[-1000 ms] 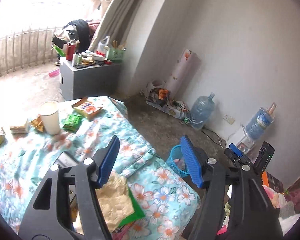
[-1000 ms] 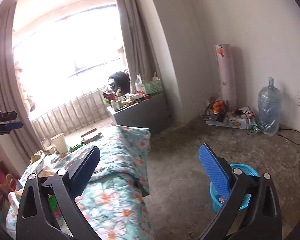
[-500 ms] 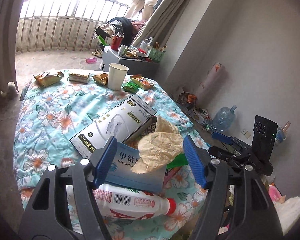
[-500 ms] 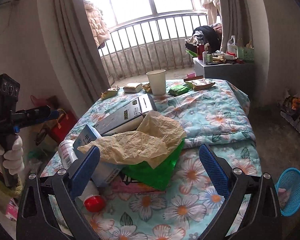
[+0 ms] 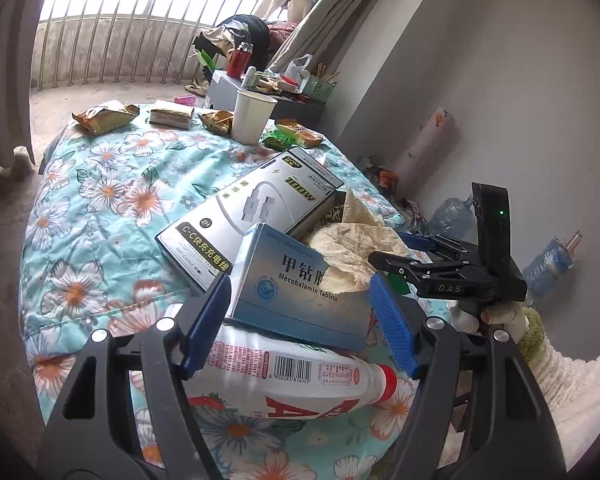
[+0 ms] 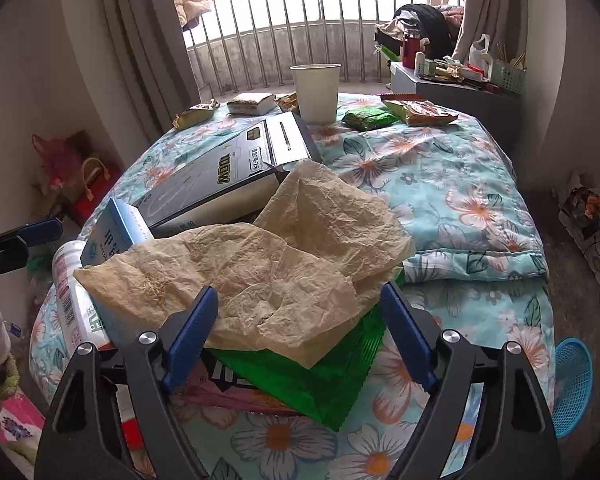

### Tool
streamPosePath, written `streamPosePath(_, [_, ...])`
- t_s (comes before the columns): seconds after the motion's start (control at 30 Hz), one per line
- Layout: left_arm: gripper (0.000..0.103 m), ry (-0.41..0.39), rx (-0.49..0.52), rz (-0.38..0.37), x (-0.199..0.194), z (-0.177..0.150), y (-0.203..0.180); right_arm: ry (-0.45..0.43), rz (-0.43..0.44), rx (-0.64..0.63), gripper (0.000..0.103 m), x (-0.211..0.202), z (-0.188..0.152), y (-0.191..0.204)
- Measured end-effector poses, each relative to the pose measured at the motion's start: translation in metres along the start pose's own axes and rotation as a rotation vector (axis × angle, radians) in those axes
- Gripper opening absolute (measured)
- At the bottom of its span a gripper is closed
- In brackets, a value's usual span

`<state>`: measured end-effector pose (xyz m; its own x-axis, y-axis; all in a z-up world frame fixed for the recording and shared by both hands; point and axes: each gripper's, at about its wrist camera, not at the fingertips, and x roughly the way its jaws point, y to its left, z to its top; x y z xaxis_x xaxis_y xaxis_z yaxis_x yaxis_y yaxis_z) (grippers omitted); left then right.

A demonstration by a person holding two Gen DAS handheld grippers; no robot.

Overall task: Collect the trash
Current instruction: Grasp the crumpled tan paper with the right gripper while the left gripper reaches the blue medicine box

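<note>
Crumpled tan paper (image 6: 260, 272) lay on top of the trash pile at the near edge of the floral-quilted table (image 6: 460, 184). It was creased all over, with a grainy stain near its left end. Beneath it I saw a translucent green plastic wrapper (image 6: 320, 380), its folded corner pointing toward 6 o'clock.

I held the right gripper (image 6: 298, 332) low over this pile. Its jaws were closing, with the paper and the green wrapper between them; the blue pads had not yet pressed on either.

In the left wrist view, the left gripper (image 5: 300, 320) stood over a blue medicine box (image 5: 292, 292) printed "Mecobalamin Tablets". Its jaws were opening, and the box sat between the pads without being pinched. The box rested on a white bottle with a red cap (image 5: 300, 384), which lay on its side, cap toward 3 o'clock. At 11 o'clock from the box lay a grey cable box (image 5: 252, 216).

At 12 o'clock on the table stood a white paper cup (image 6: 316, 92), upright, with snack wrappers (image 6: 416, 112) beside it. A blue basket (image 6: 572, 388) sat on the floor at 4 o'clock.
</note>
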<state>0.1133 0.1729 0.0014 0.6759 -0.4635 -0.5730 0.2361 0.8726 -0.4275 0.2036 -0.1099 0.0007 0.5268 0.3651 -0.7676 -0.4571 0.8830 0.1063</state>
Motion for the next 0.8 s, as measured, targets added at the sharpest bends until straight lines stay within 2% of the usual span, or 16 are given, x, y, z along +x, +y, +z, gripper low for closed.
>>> streamPosePath(0.1, [0.067, 0.005, -0.013, -0.008, 0.003, 0.0, 0.006, 0.012, -0.009, 0.007, 0.071, 0.004, -0.001, -0.002])
streamPosePath(0.17, [0.067, 0.008, -0.016, -0.012, 0.004, 0.0, 0.009, 0.013, -0.025, 0.0, 0.061, 0.005, 0.0, -0.002])
streamPosePath(0.47, [0.067, 0.057, -0.018, -0.011, 0.017, 0.0, 0.013, 0.005, -0.064, 0.016, 0.029, 0.002, 0.0, -0.004])
streamPosePath(0.63, [0.068, 0.105, -0.006, -0.01, 0.03, 0.004, 0.015, -0.004, -0.069, 0.045, 0.018, 0.001, -0.003, -0.007])
streamPosePath(0.8, [0.068, 0.161, 0.028, -0.002, 0.042, 0.013, 0.014, -0.019, -0.049, 0.087, 0.015, -0.001, -0.006, -0.013])
